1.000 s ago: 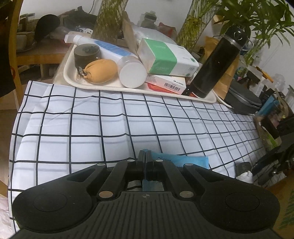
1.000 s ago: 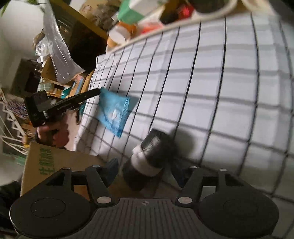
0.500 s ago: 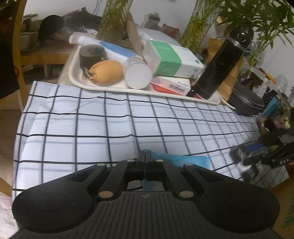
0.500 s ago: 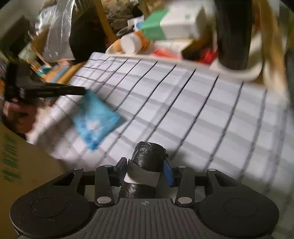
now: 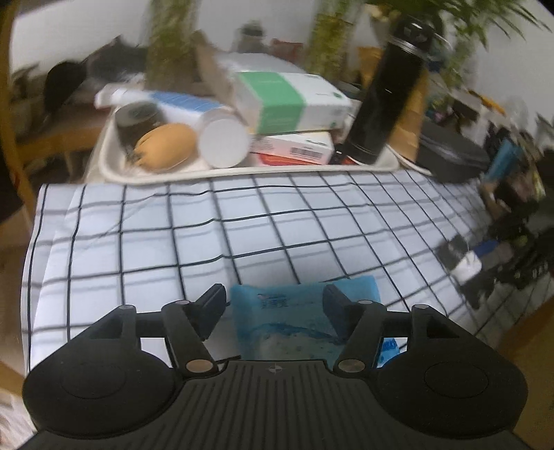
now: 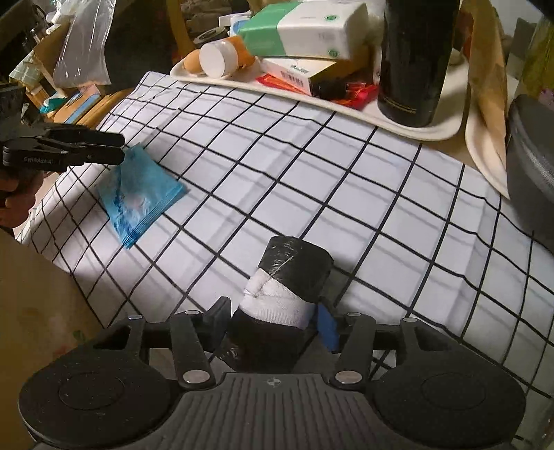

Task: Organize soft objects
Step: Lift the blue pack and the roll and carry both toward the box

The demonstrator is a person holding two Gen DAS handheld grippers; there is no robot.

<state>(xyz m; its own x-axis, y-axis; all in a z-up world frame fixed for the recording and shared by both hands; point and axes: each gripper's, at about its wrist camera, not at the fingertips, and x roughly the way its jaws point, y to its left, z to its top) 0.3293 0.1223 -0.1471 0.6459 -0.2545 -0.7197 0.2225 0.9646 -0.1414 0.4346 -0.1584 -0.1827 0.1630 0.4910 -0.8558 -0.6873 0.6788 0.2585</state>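
Checked white cloth [image 6: 346,194] covers the table, with a crowded cream tray [image 6: 446,129] at twelve o'clock holding a black flask [image 6: 413,59] and a green-and-white box [image 6: 304,29].

Toward nine o'clock in the right wrist view lies a blue packet [image 6: 138,197], flat on the cloth. It looks thin, limp and light, likely slippery film, so an edge or corner pinch seems the best hold.

At six o'clock a black roll [image 6: 291,277] banded in white looks soft and squashy; mid-body across the band seems the safest place to take it.

Its jaws having just been opening, the left gripper [image 5: 273,304] stands released, fingers either side of the packet without pressing it. The right gripper [image 6: 273,320] has also just eased wider; its fingers [image 6: 327,327] flank the roll, though whether they grip it I cannot tell.
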